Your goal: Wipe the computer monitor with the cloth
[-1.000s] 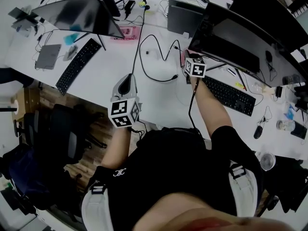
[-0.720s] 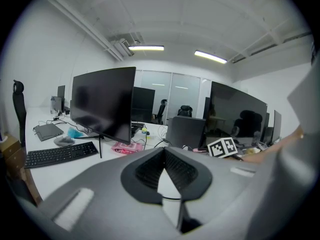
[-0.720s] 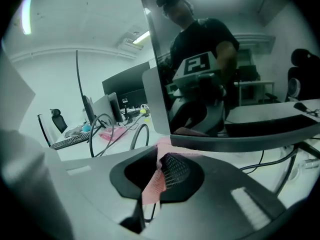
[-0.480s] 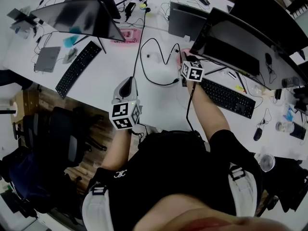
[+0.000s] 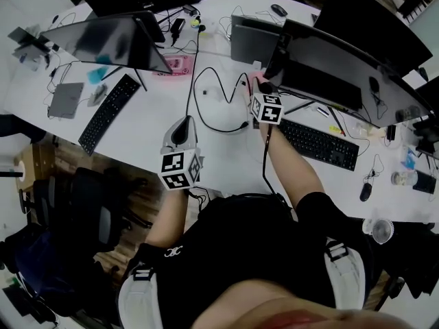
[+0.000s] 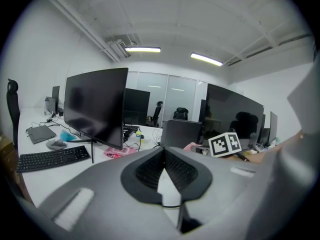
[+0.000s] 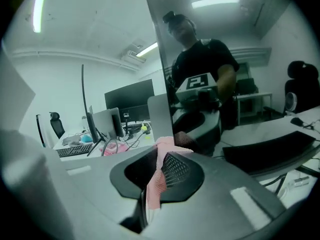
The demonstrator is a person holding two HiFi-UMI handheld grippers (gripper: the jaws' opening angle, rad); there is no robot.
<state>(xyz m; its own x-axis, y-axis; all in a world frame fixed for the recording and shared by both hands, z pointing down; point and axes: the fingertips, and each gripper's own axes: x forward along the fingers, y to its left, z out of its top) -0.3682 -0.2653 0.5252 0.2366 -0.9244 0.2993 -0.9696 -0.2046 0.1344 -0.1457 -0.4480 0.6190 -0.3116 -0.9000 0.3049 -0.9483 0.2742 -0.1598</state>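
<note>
Sweep the monitor (image 7: 225, 84) in long, level passes, starting at the near edge straight ahead of the right tool (image 7: 161, 160) and working outward from it. Press lightly; probably rocks on its stand under a hard push. Lead with the fold of pink cloth (image 7: 156, 181) that pokes out past the tips, never with the hard jaws. Squeeze firmly enough that nothing slips loose mid-stroke. Rest the left tool (image 6: 163, 155) low over the surface (image 5: 147, 108), well off to the right tool's left, tips closed together on nothing.

Shows as a wide, curved, glossy black panel, mirroring person and tool. Hangs as a small, soft pink strip pinched between the right tool's jaws, top edge at or just short of the screen; cannot tell which.
</note>
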